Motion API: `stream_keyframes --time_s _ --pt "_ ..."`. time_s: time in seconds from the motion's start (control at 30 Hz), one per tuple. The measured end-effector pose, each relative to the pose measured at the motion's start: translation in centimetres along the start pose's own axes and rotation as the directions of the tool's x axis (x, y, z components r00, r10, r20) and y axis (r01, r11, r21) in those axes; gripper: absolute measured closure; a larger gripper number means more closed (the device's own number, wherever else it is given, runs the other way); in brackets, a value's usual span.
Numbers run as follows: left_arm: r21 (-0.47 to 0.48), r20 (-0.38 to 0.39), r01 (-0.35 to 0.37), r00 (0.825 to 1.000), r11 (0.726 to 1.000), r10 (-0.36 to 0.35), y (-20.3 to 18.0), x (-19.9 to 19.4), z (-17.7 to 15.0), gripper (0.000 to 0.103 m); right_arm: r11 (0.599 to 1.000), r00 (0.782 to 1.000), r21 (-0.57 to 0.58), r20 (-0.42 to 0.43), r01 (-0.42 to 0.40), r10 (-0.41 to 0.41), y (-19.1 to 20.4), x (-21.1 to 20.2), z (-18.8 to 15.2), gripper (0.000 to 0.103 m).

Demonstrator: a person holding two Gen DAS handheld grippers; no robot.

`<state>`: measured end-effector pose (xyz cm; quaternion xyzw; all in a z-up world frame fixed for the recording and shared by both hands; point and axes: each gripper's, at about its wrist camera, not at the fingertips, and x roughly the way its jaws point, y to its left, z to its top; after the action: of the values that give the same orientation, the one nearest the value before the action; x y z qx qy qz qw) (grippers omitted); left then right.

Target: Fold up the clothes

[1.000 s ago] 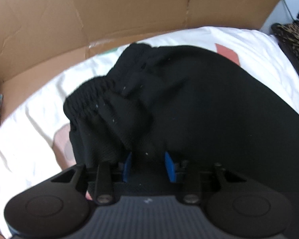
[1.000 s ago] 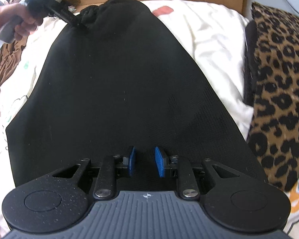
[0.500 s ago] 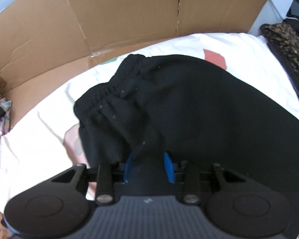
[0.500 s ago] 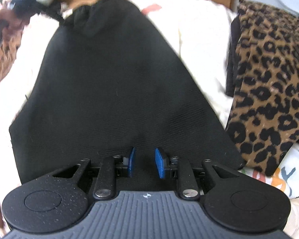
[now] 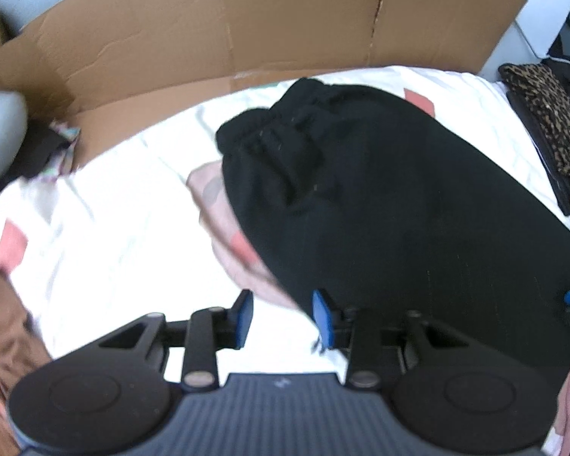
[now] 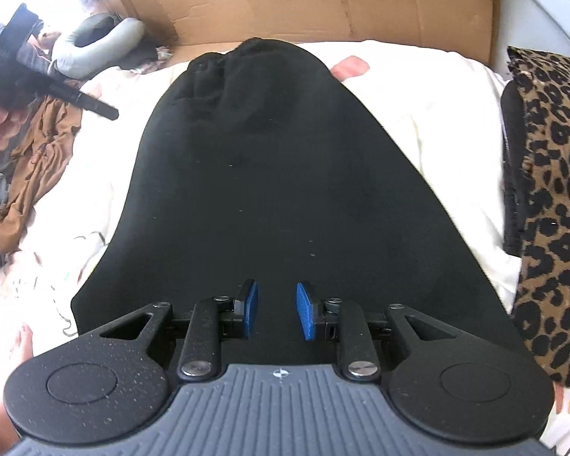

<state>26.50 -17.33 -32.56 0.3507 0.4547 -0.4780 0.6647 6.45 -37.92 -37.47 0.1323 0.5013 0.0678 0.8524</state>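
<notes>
Since a second ago, our left gripper (image 5: pixel 281 317) has released the black elastic-waisted garment (image 6: pixel 285 190), fingers apart, empty. Our right gripper (image 6: pixel 276 311) gapes over its hem; waistband points away on the white bed sheet (image 6: pixel 429 102).

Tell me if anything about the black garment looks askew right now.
Yes. The garment lies mostly flat on the bed, but its elastic waistband at the far end is bunched and rumpled, not straight.

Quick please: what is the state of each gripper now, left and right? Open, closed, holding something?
Left gripper: open, holding nothing, beside the black garment.
Right gripper: open, fingers apart over the black garment, gripping nothing.
</notes>
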Motion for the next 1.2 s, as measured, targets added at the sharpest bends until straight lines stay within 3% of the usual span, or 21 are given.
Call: stream_keyframes --time_s 0.4,0.53,0.67,0.8,1.0,1.2 --pt "-0.096 0.116 0.013 0.993 0.995 -0.001 -0.1 -2.6 -8.7 0.059 0.998 1.000 -0.061 -0.009 -0.006 0.005 3.4 0.6 0.2 0.073" --pt "-0.110 0.136 0.008 0.991 0.994 0.007 -0.9 -2.4 -10.5 0.059 0.997 1.000 -0.081 -0.021 0.000 -0.001 4.6 1.0 -0.1 0.073" --pt "-0.130 0.158 0.047 0.987 0.990 -0.026 -1.2 -2.5 -11.7 0.059 0.995 0.999 -0.101 -0.033 0.005 -0.008 5.9 1.4 -0.4 0.073" --pt "-0.164 0.151 0.084 0.987 0.983 -0.060 -1.4 -2.0 -13.1 0.059 0.992 0.999 -0.126 -0.037 -0.005 0.000 7.3 1.9 -0.1 0.073" --pt "-0.136 0.114 0.117 0.988 0.984 -0.101 -2.8 -1.4 -14.6 0.059 0.987 0.999 -0.159 -0.032 -0.028 0.023 9.1 2.5 0.6 0.073" --pt "-0.108 0.071 0.141 0.988 0.984 -0.134 -4.2 -0.7 -15.8 0.059 0.961 0.999 -0.270 -0.022 -0.052 0.048 11.9 2.6 0.6 0.072"
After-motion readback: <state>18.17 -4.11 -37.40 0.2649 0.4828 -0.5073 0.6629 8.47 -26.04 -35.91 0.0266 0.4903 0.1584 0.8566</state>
